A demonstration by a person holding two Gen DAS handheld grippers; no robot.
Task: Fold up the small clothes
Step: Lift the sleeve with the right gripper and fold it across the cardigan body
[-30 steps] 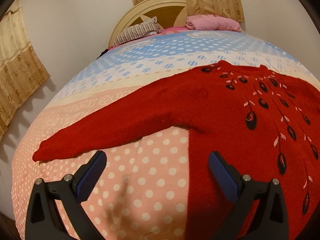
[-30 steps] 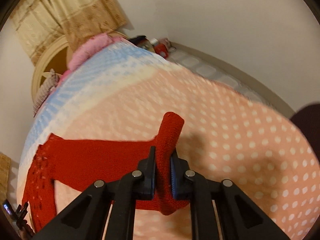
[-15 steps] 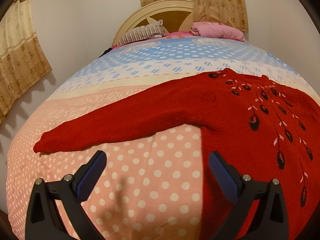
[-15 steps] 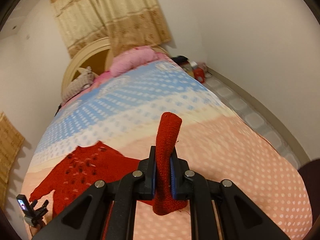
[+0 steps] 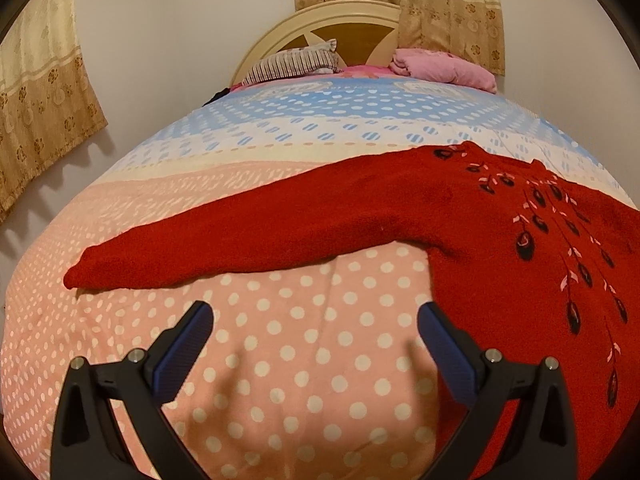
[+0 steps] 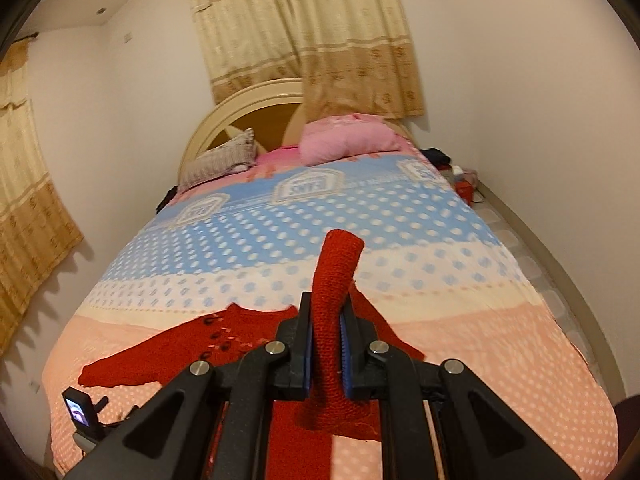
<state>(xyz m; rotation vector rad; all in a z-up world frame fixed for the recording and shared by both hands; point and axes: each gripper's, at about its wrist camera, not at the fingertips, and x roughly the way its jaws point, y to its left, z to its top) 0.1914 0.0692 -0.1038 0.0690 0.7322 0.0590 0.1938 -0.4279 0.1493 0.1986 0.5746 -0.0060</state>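
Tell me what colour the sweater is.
Red sweater, with dark leaf motifs; clearest in the left wrist view.

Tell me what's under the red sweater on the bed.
The red sweater lies spread on the polka-dot bedspread, mostly its pink part. One sleeve is lifted off it, pinched in the right gripper. Whatever lies directly beneath the sweater's body is covered.
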